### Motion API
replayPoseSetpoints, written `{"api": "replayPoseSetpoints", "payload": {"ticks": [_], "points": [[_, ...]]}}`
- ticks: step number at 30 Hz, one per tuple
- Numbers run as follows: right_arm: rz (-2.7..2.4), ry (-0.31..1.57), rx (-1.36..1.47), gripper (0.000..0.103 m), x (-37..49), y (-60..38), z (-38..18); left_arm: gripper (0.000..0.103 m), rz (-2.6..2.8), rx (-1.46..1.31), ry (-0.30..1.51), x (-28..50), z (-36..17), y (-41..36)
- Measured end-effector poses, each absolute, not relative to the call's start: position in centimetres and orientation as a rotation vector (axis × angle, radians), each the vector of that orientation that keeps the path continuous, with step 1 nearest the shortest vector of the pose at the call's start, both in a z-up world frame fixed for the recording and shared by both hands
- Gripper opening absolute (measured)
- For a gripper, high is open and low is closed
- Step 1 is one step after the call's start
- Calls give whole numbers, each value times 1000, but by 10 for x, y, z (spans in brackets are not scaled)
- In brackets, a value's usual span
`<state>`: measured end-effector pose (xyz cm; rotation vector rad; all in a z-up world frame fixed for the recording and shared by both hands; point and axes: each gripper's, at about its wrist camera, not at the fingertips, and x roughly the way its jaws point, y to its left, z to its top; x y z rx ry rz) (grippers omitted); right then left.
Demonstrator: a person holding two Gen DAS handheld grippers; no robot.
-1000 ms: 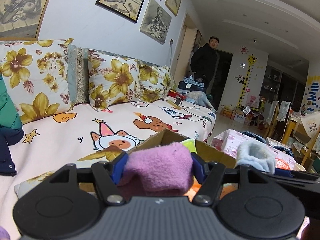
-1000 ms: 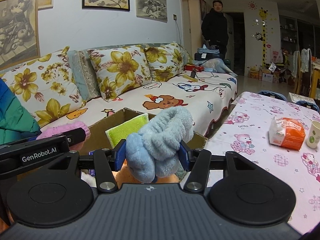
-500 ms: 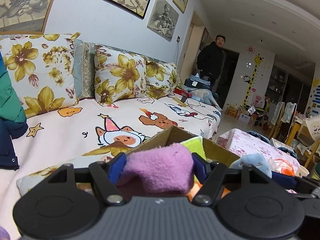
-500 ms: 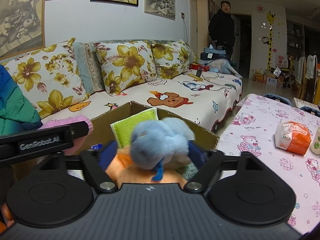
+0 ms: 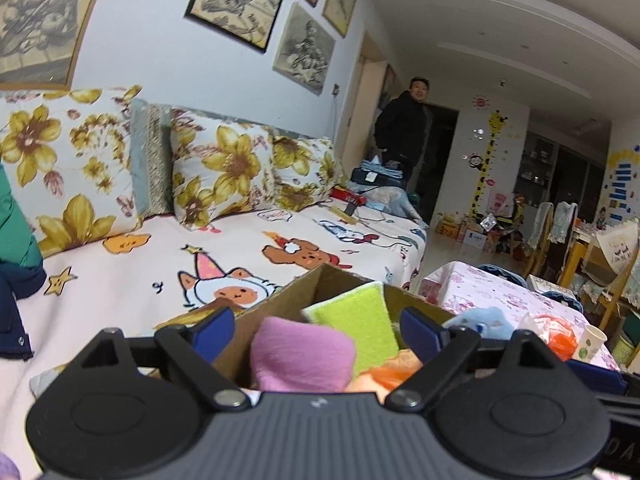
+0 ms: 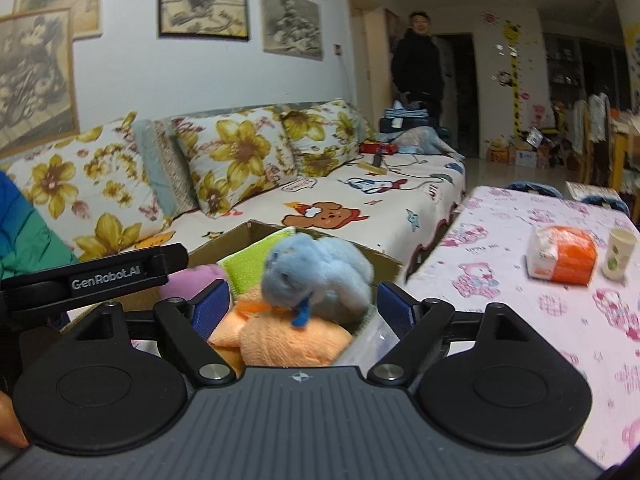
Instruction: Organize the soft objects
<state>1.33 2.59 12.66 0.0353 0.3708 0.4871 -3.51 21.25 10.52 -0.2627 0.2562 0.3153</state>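
Observation:
A cardboard box (image 5: 320,280) (image 6: 240,236) stands by the sofa with soft things in it. My left gripper (image 5: 316,326) is open above the box; a purple fuzzy sock (image 5: 304,354) lies loose between its blue pads. My right gripper (image 6: 304,306) is open too; a blue fuzzy sock (image 6: 316,276) rests on an orange towel (image 6: 292,340) in the box. A green cloth (image 5: 354,318) (image 6: 250,260) stands against the box's far wall. The purple sock (image 6: 192,280) also shows in the right wrist view, behind the left gripper's arm.
A sofa (image 5: 160,272) with flowered cushions (image 6: 236,160) runs along the wall. A table with a pink cloth (image 6: 520,264) holds an orange tissue pack (image 6: 564,254) and a paper cup (image 6: 620,246). A man in black (image 6: 418,60) stands by the door.
Both grippers opened. The purple sock and the blue sock left the pads and dropped into the box. Both grippers drew back a little.

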Motion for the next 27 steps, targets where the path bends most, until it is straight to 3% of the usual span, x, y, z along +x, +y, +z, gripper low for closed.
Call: {"api": "replayPoseSetpoints", "payload": {"ticks": [11, 27], "points": [[292, 391, 175, 103, 0, -4, 112, 102, 257, -153, 234, -48, 108, 186], [130, 409, 209, 103, -22, -8, 108, 102, 132, -109, 225, -82, 112, 144]]}}
